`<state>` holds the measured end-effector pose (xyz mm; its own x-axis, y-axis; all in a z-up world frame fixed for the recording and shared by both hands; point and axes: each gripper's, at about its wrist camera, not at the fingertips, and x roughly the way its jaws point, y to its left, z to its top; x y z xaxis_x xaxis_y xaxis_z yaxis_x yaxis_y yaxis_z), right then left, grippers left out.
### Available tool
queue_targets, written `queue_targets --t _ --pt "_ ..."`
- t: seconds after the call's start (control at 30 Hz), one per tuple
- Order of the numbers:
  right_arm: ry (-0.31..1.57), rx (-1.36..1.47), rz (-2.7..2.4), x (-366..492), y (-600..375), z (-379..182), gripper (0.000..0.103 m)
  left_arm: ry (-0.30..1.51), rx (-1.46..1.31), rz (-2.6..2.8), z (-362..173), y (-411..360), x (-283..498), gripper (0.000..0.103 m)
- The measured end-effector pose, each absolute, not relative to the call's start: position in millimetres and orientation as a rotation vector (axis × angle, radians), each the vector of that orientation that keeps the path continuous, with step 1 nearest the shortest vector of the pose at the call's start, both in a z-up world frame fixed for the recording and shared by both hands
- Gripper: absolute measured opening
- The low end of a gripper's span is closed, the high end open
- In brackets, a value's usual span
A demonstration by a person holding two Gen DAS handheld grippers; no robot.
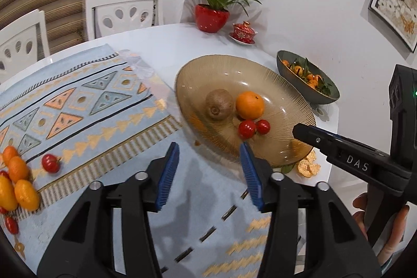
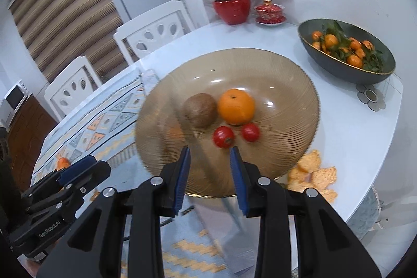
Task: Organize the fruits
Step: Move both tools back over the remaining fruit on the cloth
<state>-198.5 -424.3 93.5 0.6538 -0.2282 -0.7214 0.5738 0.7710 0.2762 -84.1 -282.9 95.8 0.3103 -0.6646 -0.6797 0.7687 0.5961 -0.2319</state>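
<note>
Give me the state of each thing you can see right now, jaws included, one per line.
Left gripper: jaws open, empty.
Right gripper: jaws open, empty, at the plate's near edge.
Amber glass plate: holds four fruits.
Kiwi: on the plate, touching the orange.
Orange: on the plate.
Two tomatoes: on the plate.
Loose tomato: on the cloth.
Kumquats: clustered on the cloth.
Orange peel: lying beside the plate.

White table (image 2: 338, 100): patterned cloth (image 1: 78, 106), amber glass plate (image 2: 286, 85), dark bowl (image 2: 338, 67), red pot (image 2: 232, 9), peel scraps (image 2: 315, 176), probably tangerine.
</note>
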Motion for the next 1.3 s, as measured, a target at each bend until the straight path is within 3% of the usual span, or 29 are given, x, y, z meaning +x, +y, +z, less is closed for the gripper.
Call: queue_targets --t 0.07,0.8,0.87,1.3 --pt "0.722 0.498 -0.455 -193.3 -410.9 97.9 0.032 0.812 0.124 -0.939 99.5 -268.1 -83.6 0.062" --pt "0.811 0.309 -0.163 -86.2 -258.4 93.9 0.033 0.695 -0.015 -0.542 126.4 -32.9 -31.3 0.078" --pt "0.822 0.292 -0.143 -74.2 -247.1 91.5 0.033 0.697 -0.04 -0.496 126.2 -9.6 -23.7 0.083" --pt "0.866 0.306 -0.051 12.4 -219.2 48.9 0.033 0.763 -0.193 -0.31 77.6 79.6 41.3 0.084"
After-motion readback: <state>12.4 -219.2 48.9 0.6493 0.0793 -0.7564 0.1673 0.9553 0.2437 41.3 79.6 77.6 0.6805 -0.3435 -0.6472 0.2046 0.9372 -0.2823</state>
